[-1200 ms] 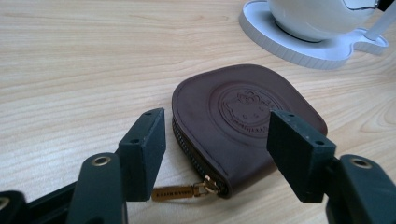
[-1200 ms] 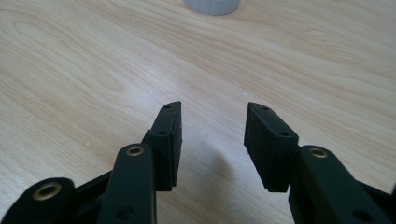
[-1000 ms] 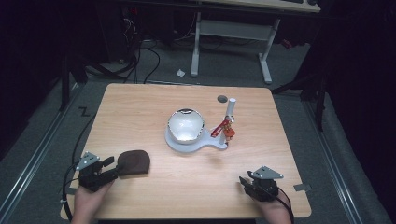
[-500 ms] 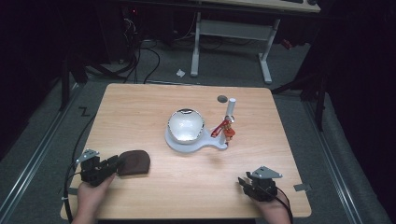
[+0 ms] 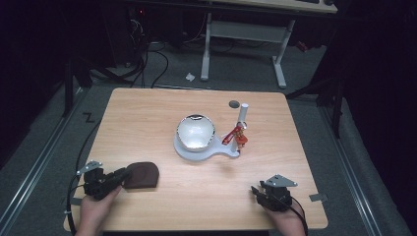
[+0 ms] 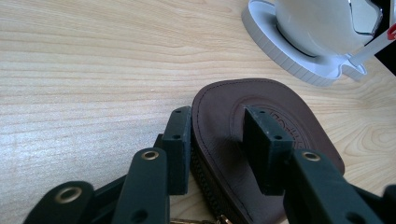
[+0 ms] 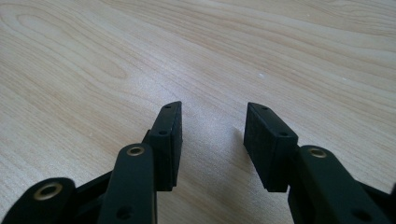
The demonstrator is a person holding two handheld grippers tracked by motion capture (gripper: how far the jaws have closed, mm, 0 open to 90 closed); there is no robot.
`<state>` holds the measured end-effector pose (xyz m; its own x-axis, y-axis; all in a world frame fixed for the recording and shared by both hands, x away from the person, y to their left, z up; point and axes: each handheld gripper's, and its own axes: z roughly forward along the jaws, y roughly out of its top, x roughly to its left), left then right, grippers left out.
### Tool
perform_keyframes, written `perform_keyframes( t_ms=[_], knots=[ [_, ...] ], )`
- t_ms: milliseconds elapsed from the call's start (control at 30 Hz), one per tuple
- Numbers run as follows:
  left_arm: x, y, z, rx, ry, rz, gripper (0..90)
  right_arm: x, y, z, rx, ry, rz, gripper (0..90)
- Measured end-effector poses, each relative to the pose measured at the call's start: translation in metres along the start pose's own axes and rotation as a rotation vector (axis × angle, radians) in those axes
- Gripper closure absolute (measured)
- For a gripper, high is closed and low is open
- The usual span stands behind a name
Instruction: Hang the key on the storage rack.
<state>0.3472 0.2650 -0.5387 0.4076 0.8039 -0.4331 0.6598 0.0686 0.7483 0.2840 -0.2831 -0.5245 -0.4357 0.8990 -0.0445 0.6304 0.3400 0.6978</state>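
The left tool [image 6: 217,140] sits at the near left of the surface [image 5: 162,105], its jaws astride the zipped edge of a brown leather pouch [image 6: 280,116]. They have just been closing, one outside the rim and one on top, and they look not yet pressed home. To grip well, I'd finish the squeeze squarely across the seam before lifting, or the flat pouch may pivot. Mid-surface stands a white bowl [image 5: 195,132] on its stand. The right tool [image 7: 212,140] rests apart and empty.
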Motion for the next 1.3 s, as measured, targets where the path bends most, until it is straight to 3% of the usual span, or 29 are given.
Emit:
perform_keyframes(
  t_ms=[167,300,467,500,833,967,1100,1300],
  knots=[
    [-0.001,-0.001,0.0,-0.005,0.011,0.005,64.2,-0.001,0.0,0.0,-0.002,0.0,-0.002,57.2],
    [-0.002,-0.001,-0.001,-0.014,0.027,0.006,70.2,-0.001,-0.001,-0.001,-0.001,0.002,0.003,57.2],
    [-0.006,-0.003,-0.001,-0.02,0.063,0.04,72.3,-0.002,-0.001,-0.001,-0.003,0.004,0.004,57.2],
    [-0.007,-0.003,-0.001,-0.024,0.074,0.049,78.1,-0.002,-0.001,-0.001,-0.003,0.004,0.005,57.2],
    [-0.013,-0.003,-0.001,-0.023,0.117,0.122,85.9,-0.001,0.0,-0.001,-0.002,0.006,0.007,57.2],
    [-0.013,-0.002,-0.002,-0.033,0.106,0.117,86.7,-0.002,0.0,-0.002,-0.006,0.005,0.006,57.3],
    [-0.019,0.001,-0.007,-0.073,0.085,0.126,87.1,-0.003,0.0,-0.002,-0.007,0.004,0.008,57.3],
    [-0.034,0.005,-0.016,-0.135,0.067,0.174,87.3,-0.003,-0.001,-0.002,-0.01,0.005,0.011,57.3]
  ],
)
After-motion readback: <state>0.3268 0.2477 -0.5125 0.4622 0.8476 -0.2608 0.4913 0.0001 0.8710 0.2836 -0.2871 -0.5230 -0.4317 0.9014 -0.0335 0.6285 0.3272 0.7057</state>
